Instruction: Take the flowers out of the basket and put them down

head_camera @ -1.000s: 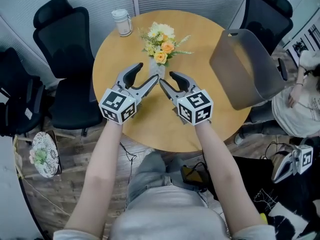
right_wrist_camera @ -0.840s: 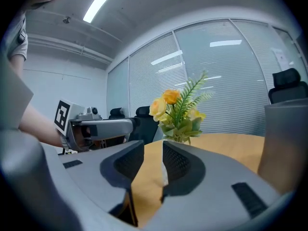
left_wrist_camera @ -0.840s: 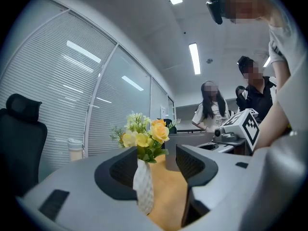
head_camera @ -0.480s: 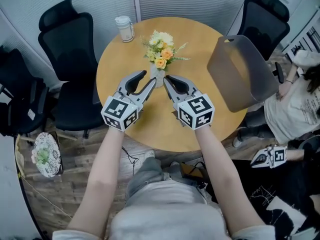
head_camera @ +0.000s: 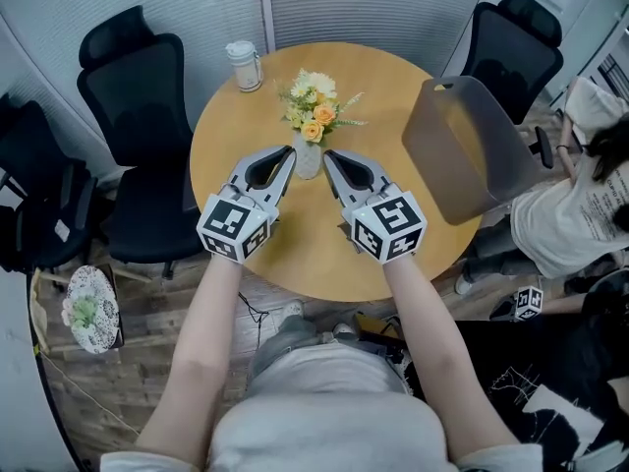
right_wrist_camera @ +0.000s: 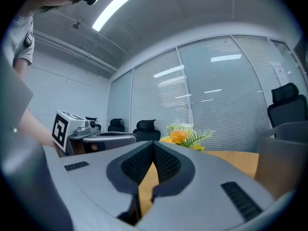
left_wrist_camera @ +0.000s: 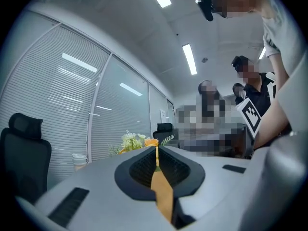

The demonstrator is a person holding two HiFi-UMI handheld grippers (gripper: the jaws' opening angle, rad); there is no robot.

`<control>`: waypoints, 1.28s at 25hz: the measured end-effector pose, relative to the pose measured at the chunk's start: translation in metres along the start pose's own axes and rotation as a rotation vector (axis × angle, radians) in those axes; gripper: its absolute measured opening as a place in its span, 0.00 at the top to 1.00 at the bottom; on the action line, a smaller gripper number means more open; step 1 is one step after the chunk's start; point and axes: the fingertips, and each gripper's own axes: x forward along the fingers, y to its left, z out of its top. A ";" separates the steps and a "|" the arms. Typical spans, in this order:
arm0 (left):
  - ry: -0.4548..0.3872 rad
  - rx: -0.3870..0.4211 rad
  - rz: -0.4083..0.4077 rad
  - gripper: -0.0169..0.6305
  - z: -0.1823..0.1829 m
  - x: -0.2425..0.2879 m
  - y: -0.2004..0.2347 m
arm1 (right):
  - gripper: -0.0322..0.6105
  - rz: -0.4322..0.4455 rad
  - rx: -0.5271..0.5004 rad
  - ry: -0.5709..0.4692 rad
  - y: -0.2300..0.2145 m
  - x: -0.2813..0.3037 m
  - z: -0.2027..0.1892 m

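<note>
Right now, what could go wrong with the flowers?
The left tongs and right tongs have just closed empty, tips beside the flowers. A nudge could tip them over. The basket sits by the table edge; a bumped elbow might knock it off.

Left gripper (head_camera: 291, 151), right gripper (head_camera: 328, 154): both grey

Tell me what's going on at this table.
A person holds tongs in each hand over a round table. The left tongs and right tongs have just been closing, with nothing between their jaws, and are now shut. They sit on either side of the flowers. The flowers stand in a small vase, already out of the grey basket at the table's right edge. Neither tongs grips them.
</note>
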 end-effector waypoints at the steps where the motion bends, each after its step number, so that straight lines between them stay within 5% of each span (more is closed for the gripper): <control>1: -0.003 0.001 0.002 0.95 0.002 -0.001 0.000 | 0.91 -0.001 0.000 -0.010 0.001 -0.001 0.003; 19: -0.083 0.135 0.051 0.97 0.061 -0.001 -0.009 | 0.91 -0.014 -0.114 -0.138 0.008 -0.018 0.056; 32: -0.150 0.142 0.076 0.97 0.094 0.006 -0.023 | 0.91 -0.034 -0.178 -0.218 0.014 -0.029 0.098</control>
